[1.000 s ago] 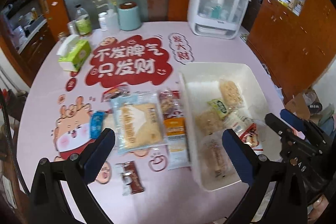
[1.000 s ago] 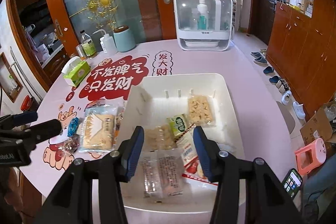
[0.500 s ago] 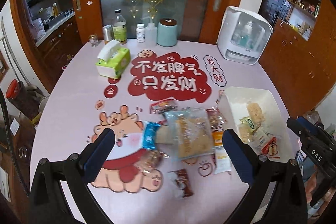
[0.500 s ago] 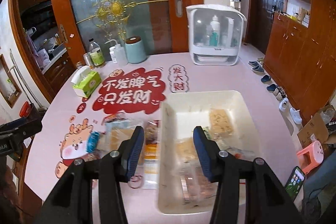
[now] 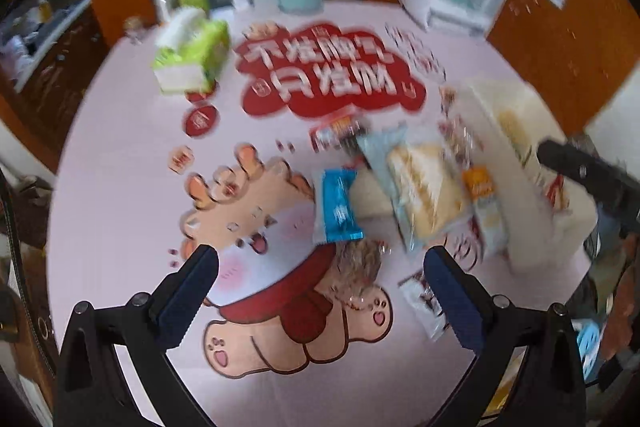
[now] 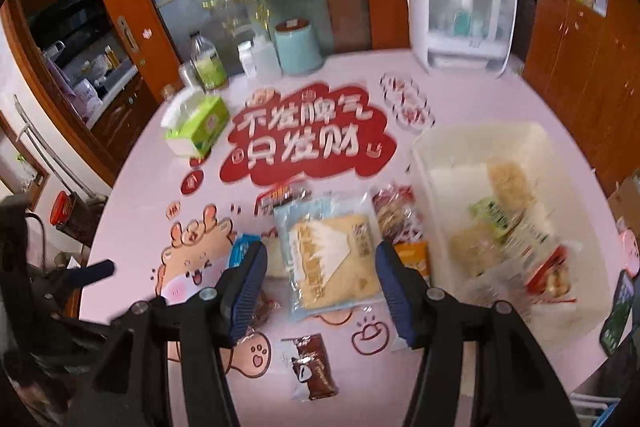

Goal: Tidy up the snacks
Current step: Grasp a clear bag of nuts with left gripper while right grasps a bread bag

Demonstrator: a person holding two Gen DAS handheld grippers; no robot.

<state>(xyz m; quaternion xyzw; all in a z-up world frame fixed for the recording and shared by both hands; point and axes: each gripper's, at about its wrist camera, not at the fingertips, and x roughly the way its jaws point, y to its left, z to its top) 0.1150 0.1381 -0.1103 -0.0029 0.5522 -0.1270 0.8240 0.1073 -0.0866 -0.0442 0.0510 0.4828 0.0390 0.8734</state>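
Note:
Loose snacks lie on the pink round table: a large pale-blue cake pack point(image 6: 332, 253) point(image 5: 424, 183), a blue packet point(image 5: 338, 207) point(image 6: 242, 249), a clear packet of brown snacks point(image 5: 358, 265), a brown bar point(image 6: 312, 367) point(image 5: 424, 305), an orange packet point(image 6: 414, 257) point(image 5: 482, 203) and a red packet point(image 6: 280, 195). A white bin point(image 6: 532, 143) point(image 5: 516, 99) at right holds several snacks. My left gripper point(image 5: 320, 291) is open and empty above the clear packet. My right gripper point(image 6: 320, 283) is open and empty over the cake pack.
A green tissue box point(image 6: 198, 125) point(image 5: 190, 57) sits at the left back. Bottles and a teal canister point(image 6: 298, 47) stand at the far edge with a white appliance point(image 6: 460, 17). Wooden cabinets point(image 6: 580, 59) line the right.
The left gripper has moved left and down toward the loose snacks. The right gripper has swung left from over the bin to over the cake pack. Both stay open.

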